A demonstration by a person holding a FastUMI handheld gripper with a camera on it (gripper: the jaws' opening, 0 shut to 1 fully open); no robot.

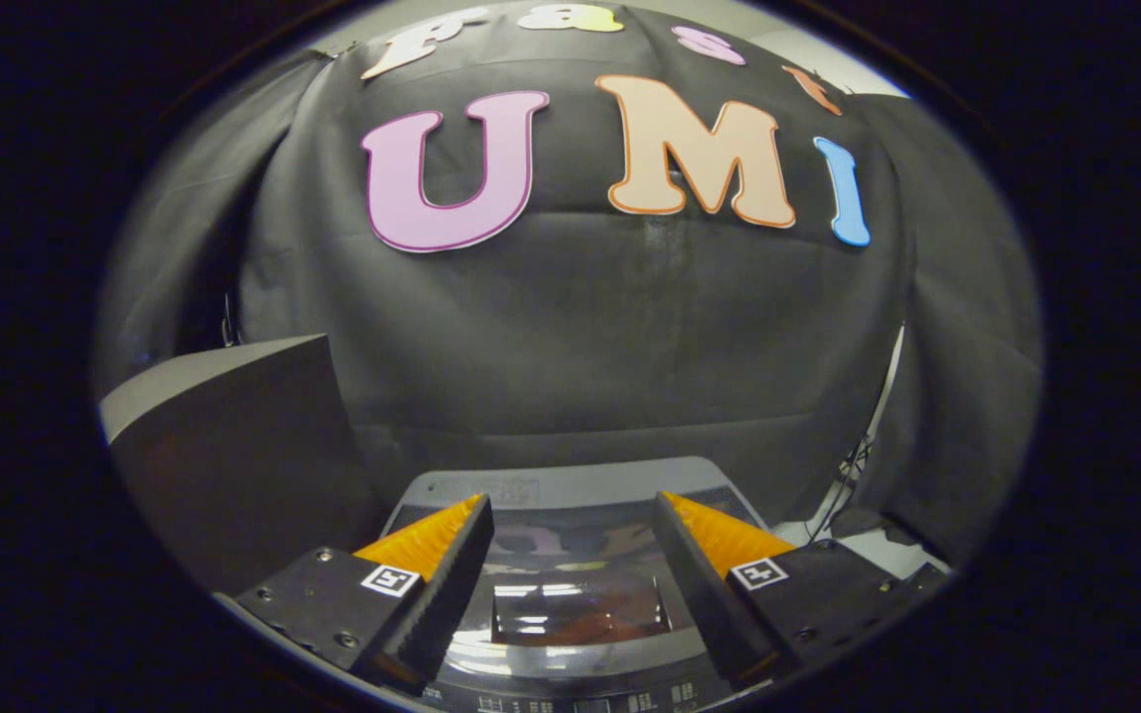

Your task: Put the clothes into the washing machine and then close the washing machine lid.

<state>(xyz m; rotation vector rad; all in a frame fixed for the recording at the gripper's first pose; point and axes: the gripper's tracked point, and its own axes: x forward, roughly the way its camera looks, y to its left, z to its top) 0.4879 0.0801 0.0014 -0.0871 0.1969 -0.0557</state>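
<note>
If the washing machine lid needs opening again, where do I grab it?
Hedged: the lid lies flat and shut below the open gripper. Take its near front edge, coming from above and in front; no handle is discernible, so hook a finger under there.

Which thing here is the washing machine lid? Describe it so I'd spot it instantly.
Start at the black cloth wall. Below it stands the grey washing machine. The lid is its glossy, reflective top panel with a dark window, lying flat between the open gripper fingers, unlike the matte grey box alongside.

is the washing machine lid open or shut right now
Shut: the glossy lid lies flat on the washing machine, reflecting lights, below the open gripper.
</note>
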